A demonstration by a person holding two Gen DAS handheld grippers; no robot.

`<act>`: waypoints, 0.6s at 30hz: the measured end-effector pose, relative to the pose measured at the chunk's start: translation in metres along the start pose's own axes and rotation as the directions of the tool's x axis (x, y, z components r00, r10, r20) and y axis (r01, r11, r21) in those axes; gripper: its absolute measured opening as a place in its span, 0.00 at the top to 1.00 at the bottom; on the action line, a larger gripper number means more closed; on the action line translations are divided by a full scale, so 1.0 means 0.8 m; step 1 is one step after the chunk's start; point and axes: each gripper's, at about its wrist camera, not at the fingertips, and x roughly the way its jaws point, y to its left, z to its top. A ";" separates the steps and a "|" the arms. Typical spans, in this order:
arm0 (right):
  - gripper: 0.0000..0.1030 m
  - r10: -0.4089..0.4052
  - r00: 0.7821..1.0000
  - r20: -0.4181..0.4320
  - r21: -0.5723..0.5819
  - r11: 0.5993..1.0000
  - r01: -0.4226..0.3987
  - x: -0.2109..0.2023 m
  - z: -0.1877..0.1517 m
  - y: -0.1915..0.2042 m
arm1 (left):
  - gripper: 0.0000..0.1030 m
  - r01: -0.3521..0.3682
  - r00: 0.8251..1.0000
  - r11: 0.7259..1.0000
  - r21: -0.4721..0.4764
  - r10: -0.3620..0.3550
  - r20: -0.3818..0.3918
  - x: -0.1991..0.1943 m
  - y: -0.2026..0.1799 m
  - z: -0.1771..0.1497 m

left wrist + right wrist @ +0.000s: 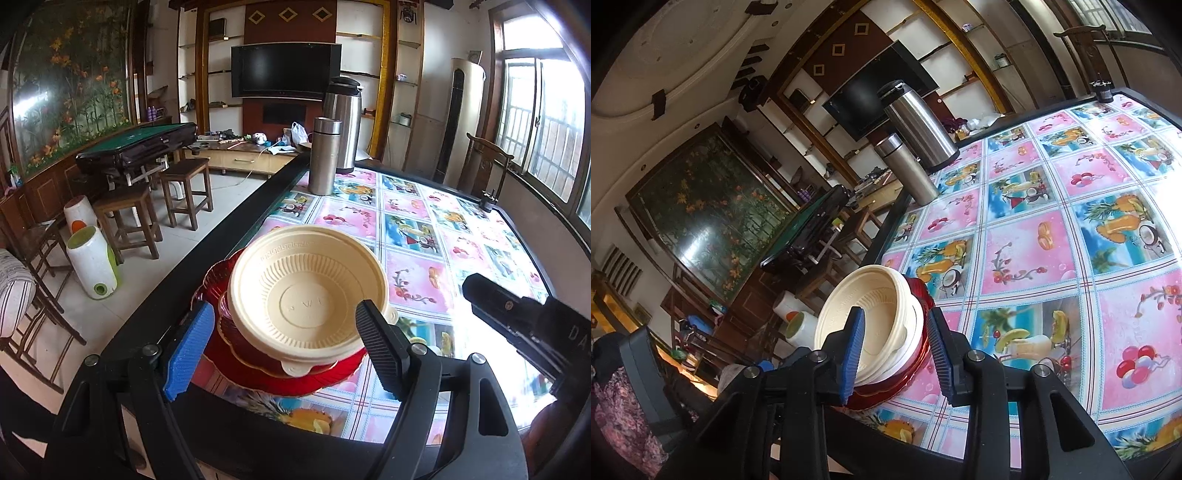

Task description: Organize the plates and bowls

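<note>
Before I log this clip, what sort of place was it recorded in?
Most likely a home living and dining room. A wall-mounted TV sits in a shelving unit, a green-topped game table with wooden stools stands on the floor, and the stacked bowls rest on a table with a fruit-print cover.

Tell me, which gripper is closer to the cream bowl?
Probably the right gripper. Its open fingers straddle the cream bowl rim and seem to touch it. The left gripper is open around the bowl stack on the red plates, apparently just short.
</note>
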 end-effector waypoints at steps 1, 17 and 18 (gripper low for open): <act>0.62 0.003 1.000 0.003 -0.006 1.000 -0.003 -0.002 -0.001 0.000 | 0.23 0.001 1.000 1.000 0.001 -0.001 0.006 -0.002 0.000 -0.003; 0.57 0.018 1.000 -0.017 -0.059 0.998 -0.018 -0.001 -0.023 0.003 | 0.19 0.058 0.998 0.998 0.037 -0.059 0.038 -0.013 -0.004 -0.028; 0.57 0.016 1.000 -0.018 -0.060 0.998 -0.017 -0.001 -0.024 0.004 | 0.19 0.068 0.997 0.997 0.041 -0.069 0.035 -0.012 -0.005 -0.028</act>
